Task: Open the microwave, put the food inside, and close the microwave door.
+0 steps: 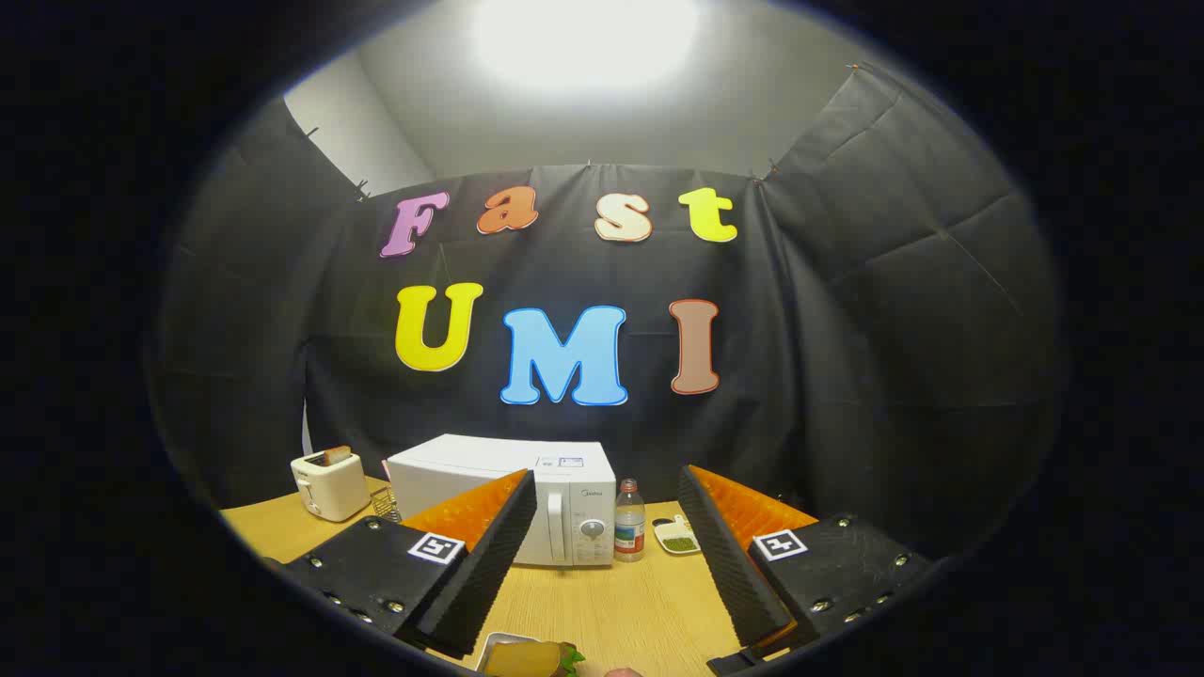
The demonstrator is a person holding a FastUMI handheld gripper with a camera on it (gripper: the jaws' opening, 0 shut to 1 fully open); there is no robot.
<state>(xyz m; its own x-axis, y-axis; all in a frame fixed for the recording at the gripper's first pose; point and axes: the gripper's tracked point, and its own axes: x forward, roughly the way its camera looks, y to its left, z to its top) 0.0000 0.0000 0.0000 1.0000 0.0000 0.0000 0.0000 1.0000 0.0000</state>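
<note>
On the wooden table (611, 611), a shut microwave (527, 498) beyond the gripper (607, 555), fingers apart, perhaps food (531, 660) below.

The claw (607, 512) has two wedge-shaped fingers with ribbed inner pads (494, 555). Each finger's flat, screw-studded mount carries a square black-and-white marker tag (436, 547).
</note>
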